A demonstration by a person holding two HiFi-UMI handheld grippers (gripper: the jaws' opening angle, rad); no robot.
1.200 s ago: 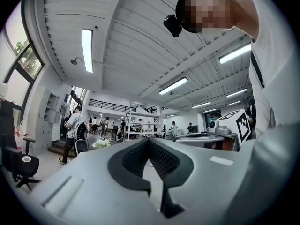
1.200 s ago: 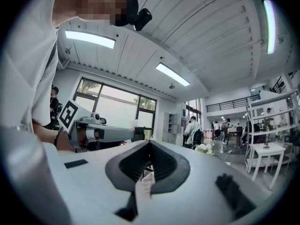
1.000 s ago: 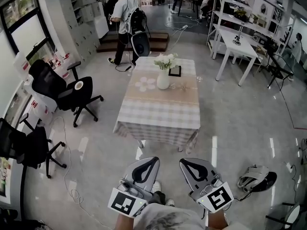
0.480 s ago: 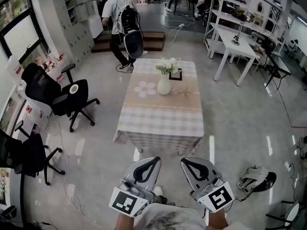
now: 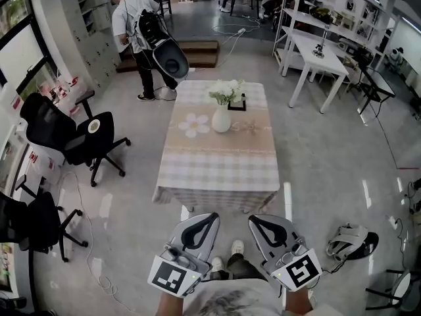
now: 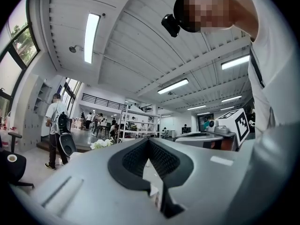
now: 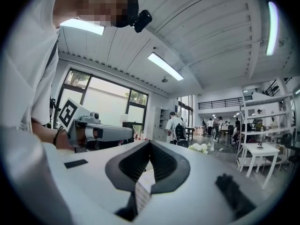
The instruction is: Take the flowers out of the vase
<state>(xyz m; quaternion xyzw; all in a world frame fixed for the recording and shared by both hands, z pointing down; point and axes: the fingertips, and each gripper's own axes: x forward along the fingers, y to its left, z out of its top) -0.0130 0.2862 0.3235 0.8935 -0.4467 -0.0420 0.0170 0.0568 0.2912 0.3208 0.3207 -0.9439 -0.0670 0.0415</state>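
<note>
A white vase (image 5: pixel 222 120) with white flowers (image 5: pixel 225 91) stands upright on the far half of a table with a checked cloth (image 5: pixel 217 166). Both grippers are held low in front of me, well short of the table's near edge. My left gripper (image 5: pixel 212 216) is shut and empty, and my right gripper (image 5: pixel 253 220) beside it also has its jaws together with nothing between them. The flowers (image 6: pixel 101 144) show small and far off past my left gripper (image 6: pixel 149 140) in its view. In the right gripper view the flowers (image 7: pixel 201 147) lie beyond my right gripper (image 7: pixel 150 142).
A person with a backpack (image 5: pixel 143 28) stands beyond the table's far left corner. Two black office chairs (image 5: pixel 69 133) (image 5: pixel 29 219) are at the left. A white desk (image 5: pixel 317 51) stands at the back right. A bag (image 5: pixel 348 242) and cables lie on the floor. A small frame (image 5: pixel 239 102) sits by the vase.
I have moved forward, so the table lies nearer. The person at the back has walked to the left. Both grippers stay shut, side by side.
</note>
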